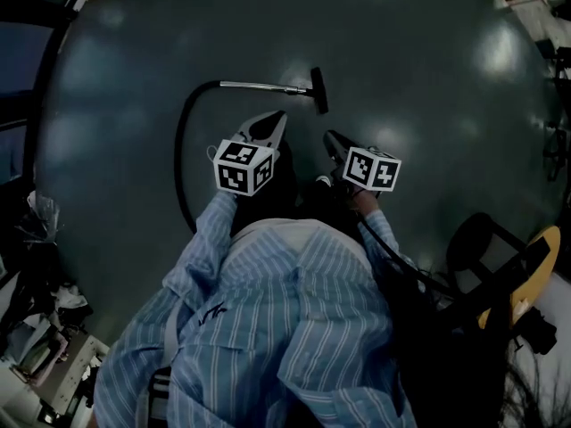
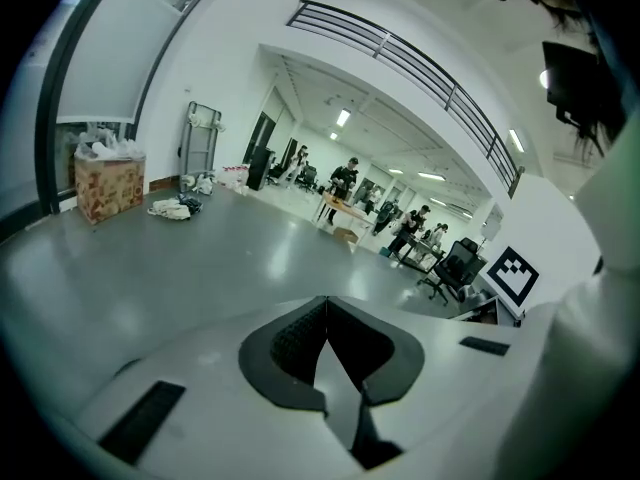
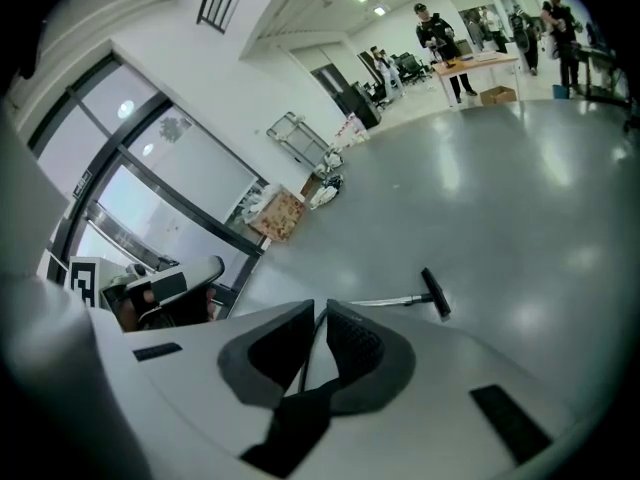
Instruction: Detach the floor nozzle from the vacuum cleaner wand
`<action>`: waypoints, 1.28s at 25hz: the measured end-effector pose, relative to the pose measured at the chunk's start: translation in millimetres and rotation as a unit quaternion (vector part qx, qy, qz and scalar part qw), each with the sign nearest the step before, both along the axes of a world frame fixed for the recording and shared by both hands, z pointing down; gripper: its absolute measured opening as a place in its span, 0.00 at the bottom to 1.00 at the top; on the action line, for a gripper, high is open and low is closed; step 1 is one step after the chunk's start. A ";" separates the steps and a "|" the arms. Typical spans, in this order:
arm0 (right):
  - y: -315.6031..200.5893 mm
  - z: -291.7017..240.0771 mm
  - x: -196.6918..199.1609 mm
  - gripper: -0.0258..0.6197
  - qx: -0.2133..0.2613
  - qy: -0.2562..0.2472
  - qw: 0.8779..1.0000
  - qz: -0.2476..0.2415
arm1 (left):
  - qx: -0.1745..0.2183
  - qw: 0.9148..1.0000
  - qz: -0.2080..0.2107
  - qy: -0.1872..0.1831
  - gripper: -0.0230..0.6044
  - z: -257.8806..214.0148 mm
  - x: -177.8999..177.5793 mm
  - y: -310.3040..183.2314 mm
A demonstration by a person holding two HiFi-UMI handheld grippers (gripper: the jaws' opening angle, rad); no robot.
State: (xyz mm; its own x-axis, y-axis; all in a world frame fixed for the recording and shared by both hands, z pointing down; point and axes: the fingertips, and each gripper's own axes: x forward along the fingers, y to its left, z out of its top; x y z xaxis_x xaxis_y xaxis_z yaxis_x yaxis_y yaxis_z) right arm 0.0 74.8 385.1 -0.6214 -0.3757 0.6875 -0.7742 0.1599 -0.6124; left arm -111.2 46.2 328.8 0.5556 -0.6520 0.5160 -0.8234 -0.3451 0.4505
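Note:
The vacuum lies on the dark floor ahead of me. Its black floor nozzle [image 1: 318,90] sits on the end of the metal wand [image 1: 260,86], and a black hose [image 1: 181,141] curves back toward my left side. In the right gripper view the nozzle [image 3: 435,293] and wand [image 3: 385,302] show just beyond the jaws. My left gripper [image 1: 280,116] is shut and empty, short of the wand. My right gripper [image 1: 329,137] is also shut and empty, below the nozzle. Seen from their own cameras, the left gripper [image 2: 325,303] and the right gripper [image 3: 320,310] both have their pads together with nothing between.
A black and yellow chair [image 1: 508,279] stands at my right. Clutter [image 1: 36,328] lies at the lower left. A patterned box [image 2: 108,186], an office chair [image 2: 452,268] and people at tables stand far across the hall. A window wall [image 3: 150,198] borders the floor.

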 end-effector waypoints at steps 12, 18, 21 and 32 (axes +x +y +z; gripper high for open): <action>-57.1 52.0 2.2 0.10 -0.036 0.114 0.993 0.019 | -0.064 0.995 0.082 0.011 0.05 53.7 -36.6 -81.8; -91.1 87.8 26.4 0.27 -0.027 0.160 0.986 -0.029 | -0.090 0.988 0.126 -0.007 0.05 94.5 -11.3 -119.8; -101.1 117.4 35.8 0.32 -0.041 0.160 0.986 -0.034 | -0.108 0.982 0.155 -0.027 0.05 121.0 3.4 -132.9; -144.3 308.4 64.0 0.40 -0.107 0.158 0.980 -0.062 | -0.200 0.945 0.236 -0.103 0.27 326.6 54.0 -165.4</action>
State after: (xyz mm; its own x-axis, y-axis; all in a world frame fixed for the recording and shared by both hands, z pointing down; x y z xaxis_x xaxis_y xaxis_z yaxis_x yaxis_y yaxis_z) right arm 63.9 -69.5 693.5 -0.3967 -0.1374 0.9076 -0.9132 0.1596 -0.3749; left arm -57.2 -119.1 655.4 0.5967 -0.0862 0.7978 -0.7042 -0.5329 0.4691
